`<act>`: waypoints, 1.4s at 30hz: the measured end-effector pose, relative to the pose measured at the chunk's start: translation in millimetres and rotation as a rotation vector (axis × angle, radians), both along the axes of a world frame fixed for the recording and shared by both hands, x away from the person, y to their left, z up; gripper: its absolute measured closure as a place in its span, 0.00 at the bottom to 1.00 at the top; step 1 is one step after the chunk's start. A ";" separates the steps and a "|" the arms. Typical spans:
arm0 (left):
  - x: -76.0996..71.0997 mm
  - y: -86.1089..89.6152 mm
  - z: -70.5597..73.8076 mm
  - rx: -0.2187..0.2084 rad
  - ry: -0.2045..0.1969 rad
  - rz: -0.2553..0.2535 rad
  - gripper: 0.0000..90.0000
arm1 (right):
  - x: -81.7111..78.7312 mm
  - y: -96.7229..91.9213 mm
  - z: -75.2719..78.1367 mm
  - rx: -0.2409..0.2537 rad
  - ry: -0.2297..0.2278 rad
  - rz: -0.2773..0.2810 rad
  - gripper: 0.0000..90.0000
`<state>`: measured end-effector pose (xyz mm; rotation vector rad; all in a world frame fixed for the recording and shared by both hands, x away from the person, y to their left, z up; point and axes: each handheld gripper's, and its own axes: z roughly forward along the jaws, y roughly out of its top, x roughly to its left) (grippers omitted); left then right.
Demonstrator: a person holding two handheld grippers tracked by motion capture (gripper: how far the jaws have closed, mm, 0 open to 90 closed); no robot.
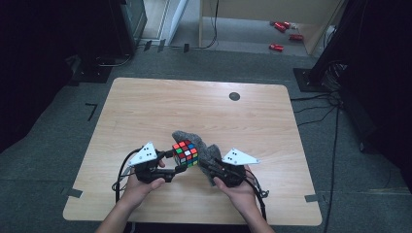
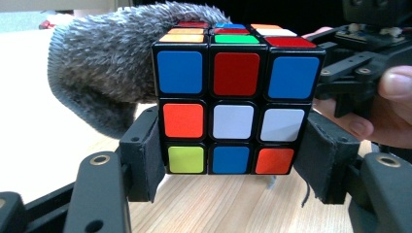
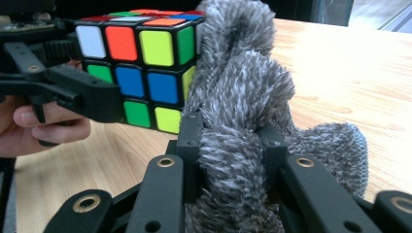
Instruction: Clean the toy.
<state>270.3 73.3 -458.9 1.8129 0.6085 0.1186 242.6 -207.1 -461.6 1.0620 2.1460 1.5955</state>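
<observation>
Up close, left hand-held gripper (image 2: 233, 167) clamps cube (image 2: 233, 111); right hand-held gripper (image 3: 233, 141) pinches grey cloth (image 3: 243, 97).

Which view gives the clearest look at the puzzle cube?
The left gripper view: the cube sits close up, one face fully visible. The right gripper view shows it partly behind the grey cloth; the high view shows it small.

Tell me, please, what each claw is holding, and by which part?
Left claw clamps the cube by its lower side faces. Right claw pinches a bunched fold of the grey cloth.
</observation>
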 end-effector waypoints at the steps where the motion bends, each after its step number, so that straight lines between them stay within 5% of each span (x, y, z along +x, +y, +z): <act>1: 0.5 0.7 -0.3 -0.005 0.004 -0.002 0.39 | -1.3 1.2 1.6 -0.008 -0.008 -0.003 0.79; 3: 0.7 0.8 -0.4 -0.006 0.004 -0.001 0.39 | -2.5 1.1 4.5 -0.017 -0.023 -0.004 0.79; 8: 0.4 -2.0 -2.4 0.015 0.006 -0.022 0.39 | -5.7 -7.4 17.6 0.068 -0.070 -0.003 0.79; 14: 1.4 2.2 0.5 -0.003 0.006 0.004 0.39 | -0.6 -2.0 2.0 0.033 0.007 0.021 0.79; 18: 2.2 2.7 -0.3 -0.012 0.017 -0.008 0.39 | -2.0 -2.0 6.2 0.028 -0.006 0.014 0.79; 21: -0.8 -3.4 -2.4 0.022 0.002 -0.025 0.39 | -5.1 -7.9 17.8 0.080 -0.051 -0.003 0.80; 26: -1.1 -1.2 0.5 0.007 -0.006 -0.007 0.39 | -2.5 -7.8 10.3 0.080 -0.018 0.005 0.79; 28: 0.1 1.1 1.3 -0.002 -0.002 0.009 0.39 | -1.3 -3.0 3.4 0.043 0.019 0.023 0.79; 34: 2.6 3.2 -0.6 -0.009 0.021 0.010 0.39 | -5.5 -2.7 15.1 0.035 -0.033 0.028 0.79; 36: -0.8 -4.4 -3.1 0.027 0.014 -0.017 0.39 | -5.5 -6.9 18.8 0.058 -0.055 0.008 0.79; 42: -1.6 -6.2 -2.5 0.030 0.007 0.003 0.39 | -1.5 -8.6 9.7 0.044 -0.028 0.002 0.80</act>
